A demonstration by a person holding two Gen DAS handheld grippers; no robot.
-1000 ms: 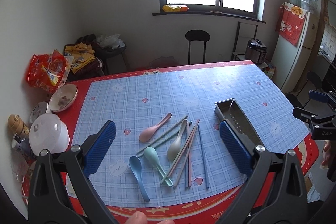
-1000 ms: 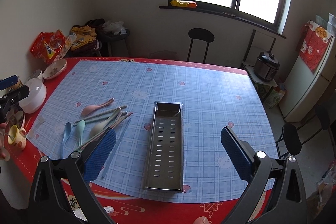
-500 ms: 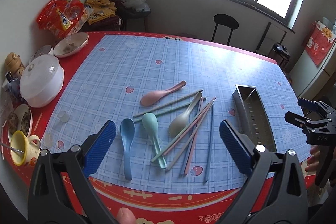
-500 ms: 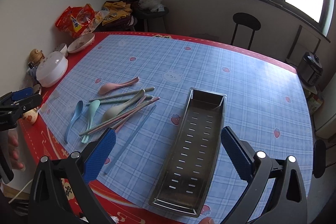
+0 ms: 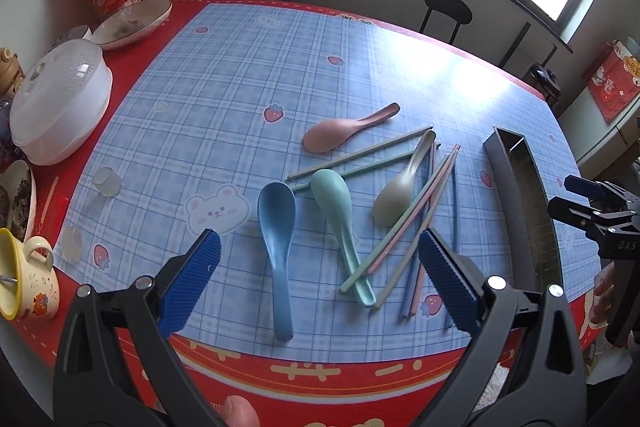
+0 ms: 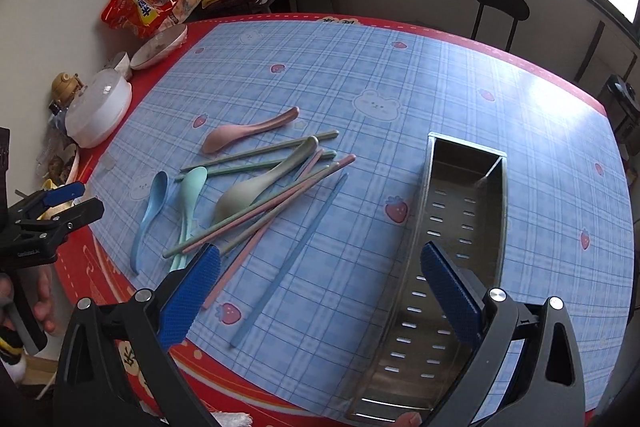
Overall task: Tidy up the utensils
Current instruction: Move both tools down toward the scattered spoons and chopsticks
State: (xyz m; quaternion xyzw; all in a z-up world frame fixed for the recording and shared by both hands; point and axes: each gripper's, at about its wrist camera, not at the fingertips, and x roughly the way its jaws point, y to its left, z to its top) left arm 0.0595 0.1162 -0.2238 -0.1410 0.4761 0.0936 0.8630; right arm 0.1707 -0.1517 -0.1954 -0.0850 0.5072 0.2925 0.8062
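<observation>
- Blue ribbed pads line the left hand-held gripper (image 5: 318, 277), which in the left wrist view hangs wide apart and empty above the near edge of the counter (image 5: 360, 59).
- Taking the metal tray (image 5: 524, 203) as landmark: the smooth matte plastic spoons lie well to its left, the blue spoon (image 5: 276, 227) farthest, the green spoon (image 5: 340, 223) next, the beige spoon (image 5: 400, 187) nearest, and the pink spoon (image 5: 344, 131) further back.
- The thin chopsticks (image 5: 420, 211) cross each other and lie over the green spoon's handle, so I judge that lifting that spoon could drag or scatter the sticks.
- Risk near the edge: the blue spoon's handle ends close to the red border, and a nudge might push it off.
- In the right wrist view, the right hand-held gripper (image 6: 320, 291) is also spread open, holding nothing, and partly over the tray's (image 6: 468, 167) near end.
- That tray is a long, narrow, shiny steel box with slotted holes; it looks empty.
- Left of it, one blue chopstick (image 6: 296, 259) lies apart, slim and slick, likely to slip or roll in a pinch.
- A careless sweep could knock the light tray askew.
</observation>
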